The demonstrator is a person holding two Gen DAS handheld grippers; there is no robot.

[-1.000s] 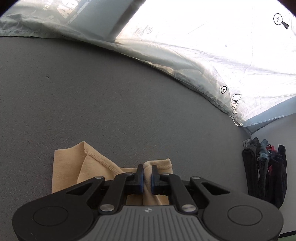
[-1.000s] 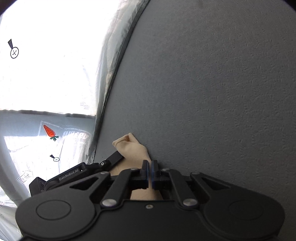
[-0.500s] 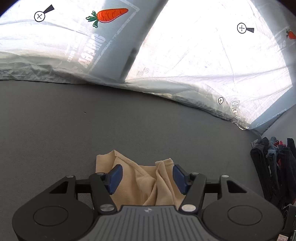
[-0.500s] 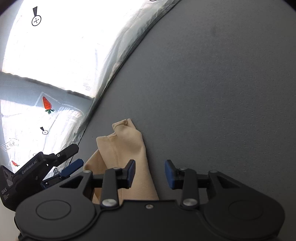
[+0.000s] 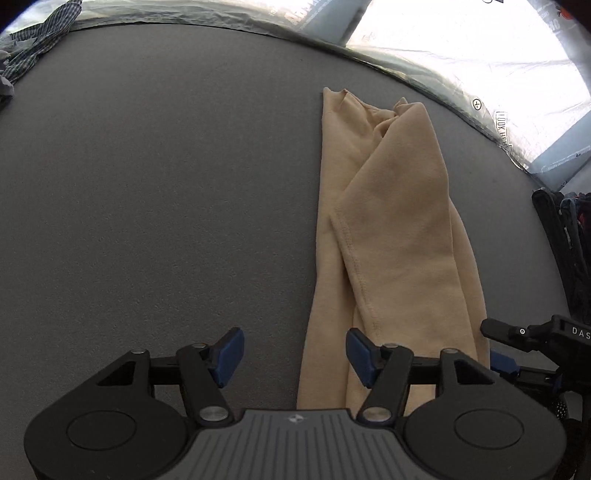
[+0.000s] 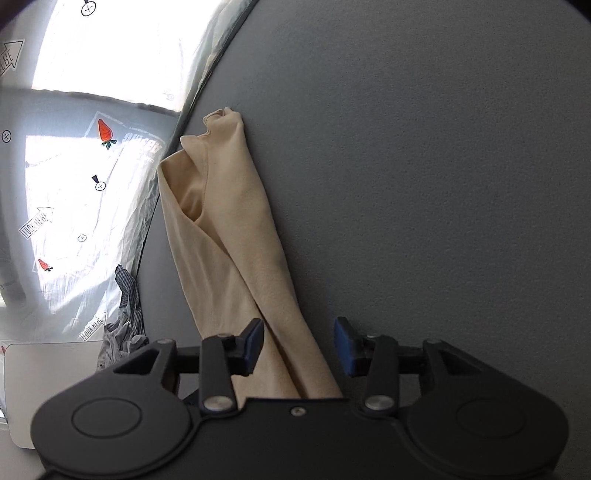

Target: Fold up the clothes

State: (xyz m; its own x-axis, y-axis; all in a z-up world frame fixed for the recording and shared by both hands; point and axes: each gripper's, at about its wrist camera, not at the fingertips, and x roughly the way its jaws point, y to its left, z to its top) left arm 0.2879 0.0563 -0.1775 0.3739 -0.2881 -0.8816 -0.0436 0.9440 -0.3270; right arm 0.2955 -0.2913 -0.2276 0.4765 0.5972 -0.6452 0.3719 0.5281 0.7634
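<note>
Your left hand-held gripper (image 5: pixel 295 356) is released, its blue pads (image 5: pixel 229 354) spread wide above the grey surface (image 5: pixel 147 184), with nothing between them. The tan garment (image 5: pixel 391 236) lies flat on that surface as a long, narrow strip running from near you toward the far edge. In the left wrist view it sits to the right of centre, its near end passing under your right pad. One layer is folded over the other along a stitched hem, and the far end is slightly bunched.

Your right hand-held gripper (image 6: pixel 299 347) is released as well. In its view the same garment (image 6: pixel 229 236) runs up the left half of the frame, and its near end lies below the gap between the pads, closer to the left one.

A checked cloth (image 5: pixel 40 33) sits bunched at the far left edge of the surface. A stack of dark clothes (image 5: pixel 565 251) stands at the right edge. Beyond the far edge hangs a bright plastic sheet (image 5: pixel 461 48) printed with carrots and markers.
</note>
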